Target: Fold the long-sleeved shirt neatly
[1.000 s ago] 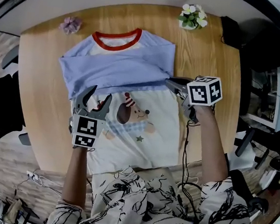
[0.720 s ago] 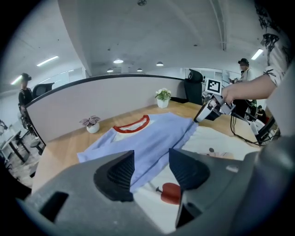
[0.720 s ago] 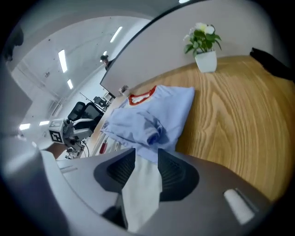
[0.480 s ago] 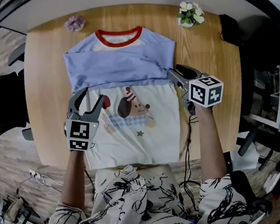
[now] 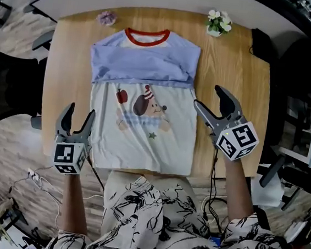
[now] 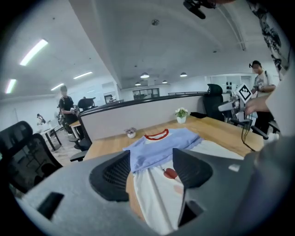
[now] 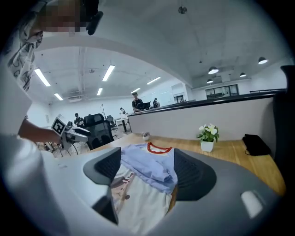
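The long-sleeved shirt (image 5: 142, 106) lies flat on the wooden table (image 5: 236, 63), red collar at the far end, both blue sleeves folded across the chest above a cartoon dog print. My left gripper (image 5: 79, 113) hovers beside the shirt's lower left edge. Its jaws have just been opening and hold nothing. My right gripper (image 5: 208, 97) hangs to the right of the shirt. Its jaws have just been opening wide, with nothing between them. The left gripper view looks between its fingers (image 6: 110, 177) at the shirt (image 6: 161, 147). The right gripper view shows the shirt (image 7: 147, 170) between its fingers (image 7: 193, 175).
A small pot of white flowers (image 5: 220, 23) and a small purple plant (image 5: 106, 17) stand at the table's far edge. A black object (image 5: 262, 38) sits by the far right corner. A cable (image 5: 212, 171) hangs from the right gripper. Office chairs (image 6: 23, 152) and people stand around.
The right gripper has let go of the shirt's right edge, opened and lifted away toward me. The left gripper has drawn back left and up off the shirt.
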{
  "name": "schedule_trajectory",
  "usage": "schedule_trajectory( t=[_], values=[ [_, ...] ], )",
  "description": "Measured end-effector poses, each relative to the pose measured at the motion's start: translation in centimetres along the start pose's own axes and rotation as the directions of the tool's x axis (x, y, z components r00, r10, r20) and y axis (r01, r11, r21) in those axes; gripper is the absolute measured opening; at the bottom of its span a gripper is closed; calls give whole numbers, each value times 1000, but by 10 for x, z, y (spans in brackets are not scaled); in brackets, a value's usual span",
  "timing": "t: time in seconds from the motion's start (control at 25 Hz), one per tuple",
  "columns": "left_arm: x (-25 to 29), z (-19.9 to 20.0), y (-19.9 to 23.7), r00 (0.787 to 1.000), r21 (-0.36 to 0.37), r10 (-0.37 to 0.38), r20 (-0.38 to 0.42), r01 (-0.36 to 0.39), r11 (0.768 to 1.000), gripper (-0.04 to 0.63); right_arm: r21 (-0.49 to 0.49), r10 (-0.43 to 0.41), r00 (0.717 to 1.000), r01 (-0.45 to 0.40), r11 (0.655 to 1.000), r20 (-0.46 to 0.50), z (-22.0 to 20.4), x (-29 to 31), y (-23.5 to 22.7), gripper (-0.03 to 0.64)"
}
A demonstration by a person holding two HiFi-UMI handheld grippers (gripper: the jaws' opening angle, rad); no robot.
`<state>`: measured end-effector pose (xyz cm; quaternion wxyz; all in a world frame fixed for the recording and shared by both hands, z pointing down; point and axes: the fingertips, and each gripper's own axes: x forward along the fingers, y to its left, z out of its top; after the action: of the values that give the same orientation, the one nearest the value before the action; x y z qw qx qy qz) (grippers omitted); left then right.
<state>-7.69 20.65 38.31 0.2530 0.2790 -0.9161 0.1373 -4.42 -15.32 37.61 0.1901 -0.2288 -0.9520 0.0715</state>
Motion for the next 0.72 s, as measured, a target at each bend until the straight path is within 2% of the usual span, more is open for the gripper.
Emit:
schedule_trajectory(
  t=[0.04, 0.12, 0.24, 0.4, 0.56, 0.72],
  values=[
    [-13, -1, 1, 1000, -13, 11, 8, -11, 1000, 301, -5, -12, 1000, 12, 1000, 18, 0, -11, 5, 385],
    [-36, -8, 1, 1000, -17, 21, 7, -21, 1000, 310, -22, -38, 999, 39, 999, 37, -4, -32, 15, 396],
    [-60, -16, 0, 1000, -13, 12, 10, -12, 1000, 330, -66, -84, 996, 86, 994, 33, -12, -53, 31, 391],
    [-101, -35, -3, 999, -41, -8, 44, 9, 999, 330, -105, -157, 987, 161, 981, 43, -23, -85, 64, 367],
    [-132, -65, -4, 997, -37, -54, 50, 56, 998, 330, -65, -217, 976, 219, 974, 34, -49, -114, 100, 336],
    [-152, -105, -11, 995, -49, -92, 32, 93, 994, 328, -30, -267, 963, 266, 963, -39, -101, -139, 131, 325]
  ],
)
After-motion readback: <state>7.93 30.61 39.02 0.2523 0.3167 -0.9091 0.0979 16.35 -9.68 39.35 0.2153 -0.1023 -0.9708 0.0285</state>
